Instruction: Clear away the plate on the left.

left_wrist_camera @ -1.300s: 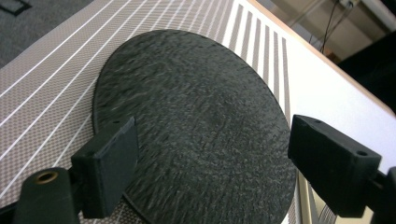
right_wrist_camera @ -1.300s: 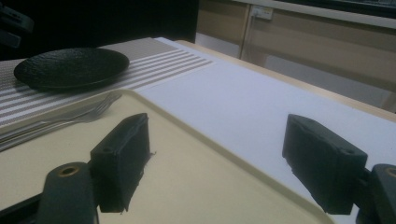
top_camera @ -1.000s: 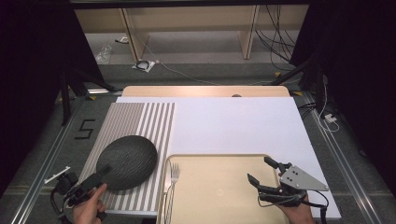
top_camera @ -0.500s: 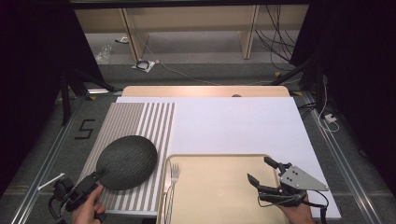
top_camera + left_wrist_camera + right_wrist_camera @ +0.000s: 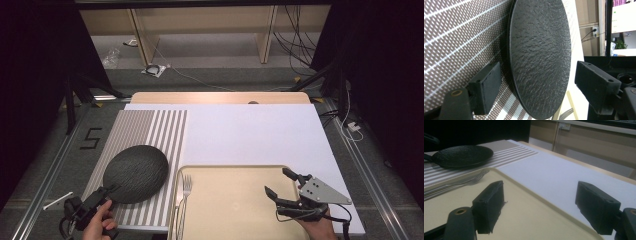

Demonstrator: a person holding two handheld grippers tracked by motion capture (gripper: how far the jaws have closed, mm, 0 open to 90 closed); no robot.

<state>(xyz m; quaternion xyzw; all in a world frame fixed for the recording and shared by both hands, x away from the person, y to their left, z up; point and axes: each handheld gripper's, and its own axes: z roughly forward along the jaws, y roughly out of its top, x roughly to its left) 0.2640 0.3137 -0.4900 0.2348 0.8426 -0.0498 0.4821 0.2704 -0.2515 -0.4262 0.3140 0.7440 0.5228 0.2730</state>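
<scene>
A round black textured plate [image 5: 136, 172] lies on the striped placemat [image 5: 150, 130]. My left gripper [image 5: 111, 192] reaches its near left rim from the table's front corner. In the left gripper view the plate [image 5: 541, 50] stands between the jaws of my left gripper [image 5: 539, 65], which have just been closing a little. Both pads [image 5: 487, 87] still stand clear of the plate. My right gripper [image 5: 276, 181] hovers open over the right part of the beige tray [image 5: 240, 220], with nothing between the jaws. In its own view my right gripper [image 5: 540, 187] faces the plate [image 5: 461, 155].
A fork [image 5: 186, 192] lies along the tray's left side, also seen as the fork [image 5: 461, 182] in the right gripper view. A white mat [image 5: 255, 135] covers the table behind the tray. A small white stick [image 5: 57, 201] lies left of the table.
My left hand and gripper have sunk slightly toward the front left corner. The plate and the right gripper have kept their places.
</scene>
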